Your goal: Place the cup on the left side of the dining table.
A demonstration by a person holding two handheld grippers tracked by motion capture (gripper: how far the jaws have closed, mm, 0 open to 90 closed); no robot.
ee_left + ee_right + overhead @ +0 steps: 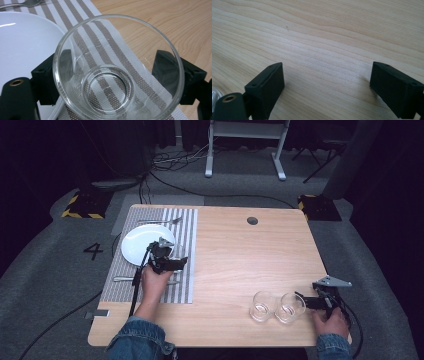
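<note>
The worktop [235, 255] carries a striped mat [182, 270] along its left edge, and on the mat lies a white plate [140, 245] with a fork [160, 221] towards the far edge and another utensil [125, 279] towards the near edge. The step in hand looks like leaving a glass [108, 91] at this place setting. It stands upright on the mat, just beside the plate on the side facing the worktop's middle, with its base flat on the stripes. The left claw [112, 71] straddles it, one jaw on each side. As far as the left gripper view shows, the pads look released, slack against the wall rather than pressing it. To finish well, I would spread the jaws a little more so that both pads are plainly free. Then the claw should back straight out along its own line, not sideways, because a dragged pad could tip the glass or knock it against the plate's rim. Lifting before the jaws are past the flared lip risks catching it. Two more glasses [263, 306] [291, 307] wait near the worktop's near right corner. The right claw [327, 85] rests just beside them, released and gaping over bare wood, with nothing between its jaws.
</note>
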